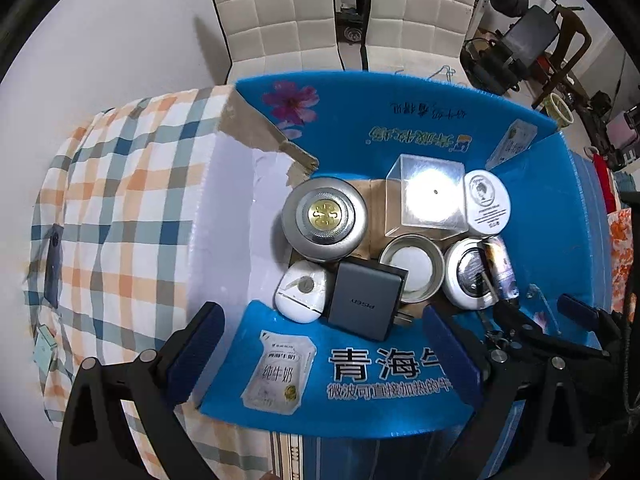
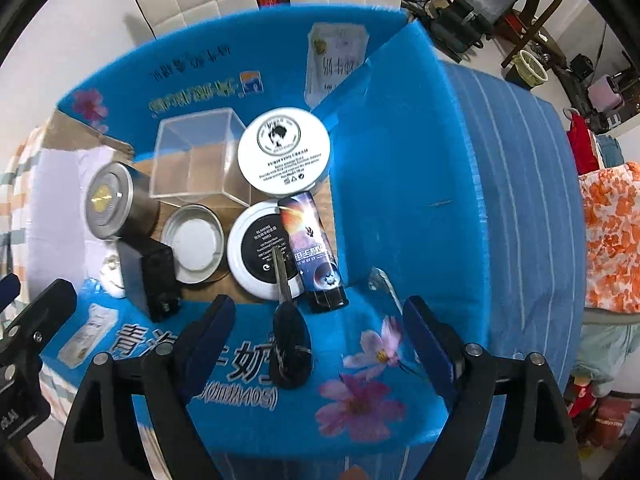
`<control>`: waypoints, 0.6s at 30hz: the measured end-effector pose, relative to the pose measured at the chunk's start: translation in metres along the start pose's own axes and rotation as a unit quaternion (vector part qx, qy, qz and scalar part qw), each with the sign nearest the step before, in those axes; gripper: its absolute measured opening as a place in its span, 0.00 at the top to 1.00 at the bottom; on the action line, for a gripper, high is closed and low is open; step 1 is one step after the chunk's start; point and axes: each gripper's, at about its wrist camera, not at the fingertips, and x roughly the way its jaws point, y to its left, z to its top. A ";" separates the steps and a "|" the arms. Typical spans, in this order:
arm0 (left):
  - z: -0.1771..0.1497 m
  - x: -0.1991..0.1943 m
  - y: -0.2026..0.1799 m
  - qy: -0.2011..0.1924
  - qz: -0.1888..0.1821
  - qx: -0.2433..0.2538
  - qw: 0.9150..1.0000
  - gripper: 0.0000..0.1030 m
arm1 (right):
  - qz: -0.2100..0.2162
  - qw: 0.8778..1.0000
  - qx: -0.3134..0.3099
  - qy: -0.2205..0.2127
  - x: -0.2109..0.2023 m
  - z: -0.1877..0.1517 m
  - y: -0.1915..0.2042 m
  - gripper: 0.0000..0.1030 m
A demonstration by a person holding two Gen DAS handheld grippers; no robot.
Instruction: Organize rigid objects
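Observation:
A blue cardboard box [image 1: 400, 392] [image 2: 400, 184] holds several rigid objects: a silver round tin [image 1: 324, 218] [image 2: 108, 200], a clear plastic cube [image 1: 430, 196] [image 2: 196, 160], a white cream jar [image 1: 487, 204] [image 2: 285, 150], an open tin lid [image 1: 412, 268] [image 2: 194, 244], a grey charger [image 1: 366, 300] [image 2: 148, 276], a white compact [image 1: 468, 276] [image 2: 256, 252] and a dark tube [image 1: 500, 268] [image 2: 312, 252]. A black car key [image 2: 290, 344] lies over the box's near flap, blade on the compact. My left gripper [image 1: 324, 352] is open above the near flap. My right gripper [image 2: 320, 344] is open around the key.
A white earbud case [image 1: 302, 296] lies beside the charger. The box sits on a checked cloth [image 1: 120, 200] with a small phone-like item [image 1: 52, 264] on it. Two white chairs [image 1: 344, 16] stand behind. Clutter [image 2: 540, 40] fills the right side.

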 end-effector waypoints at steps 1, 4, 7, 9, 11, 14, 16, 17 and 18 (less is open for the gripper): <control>-0.001 -0.005 0.001 -0.003 -0.001 -0.002 1.000 0.02 | 0.001 1.000 0.001 -0.006 -0.010 -0.001 -0.002 0.15; -0.005 -0.028 0.002 -0.011 -0.002 -0.005 1.000 0.02 | 0.012 1.000 0.005 -0.023 -0.041 -0.006 -0.004 0.15; -0.012 -0.062 0.003 -0.029 -0.008 -0.010 0.999 0.02 | 0.022 0.999 0.007 -0.047 -0.081 -0.017 -0.010 0.14; -0.019 -0.089 0.002 -0.045 -0.007 -0.006 0.999 0.02 | 0.035 0.997 0.010 -0.061 -0.112 -0.031 -0.014 0.14; -0.027 -0.115 0.001 -0.062 -0.011 -0.004 0.998 0.02 | 0.044 0.996 0.010 -0.074 -0.137 -0.042 -0.015 0.14; -0.041 -0.151 -0.001 -0.086 -0.018 -0.003 0.996 0.02 | 0.053 0.993 0.011 -0.103 -0.181 -0.064 -0.020 0.14; -0.048 -0.169 -0.003 -0.094 -0.019 -0.004 0.995 0.02 | 0.056 0.991 0.012 -0.122 -0.208 -0.077 -0.027 0.14; -0.053 -0.178 -0.004 -0.098 -0.024 -0.004 0.995 0.02 | 0.056 0.990 0.012 -0.131 -0.223 -0.084 -0.031 0.14; -0.057 -0.186 -0.005 -0.101 -0.029 -0.004 0.994 0.02 | 0.057 0.989 0.012 -0.137 -0.232 -0.088 -0.033 0.14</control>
